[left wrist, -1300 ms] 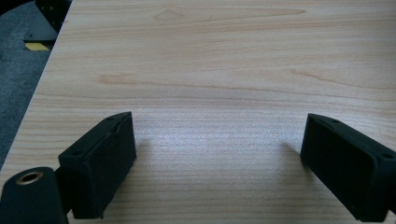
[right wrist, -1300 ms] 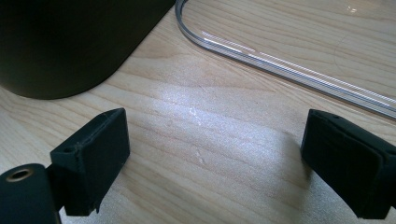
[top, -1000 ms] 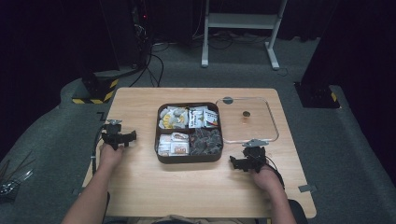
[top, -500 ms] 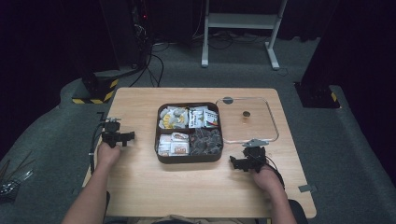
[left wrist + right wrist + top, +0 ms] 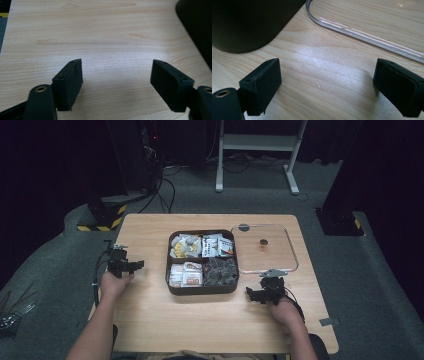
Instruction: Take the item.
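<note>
Two empty tools, left [image 5: 131, 265] just narrowing and right [image 5: 260, 292] gaping, flank our dark four-compartment snack tray [image 5: 172, 285] mid-desk [image 5: 150, 320]; its clear, rigid, slippery plastic lid [image 5: 290, 251] alongside suits an edge grip.

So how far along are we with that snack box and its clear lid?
Done: the clear lid lies off the snack box, flat on the table beside it. In hand: nothing; the left gripper, whose jaws have just been closing, and the right gripper are open over bare wood. Left: probably picking up the lid or the snacks.
</note>
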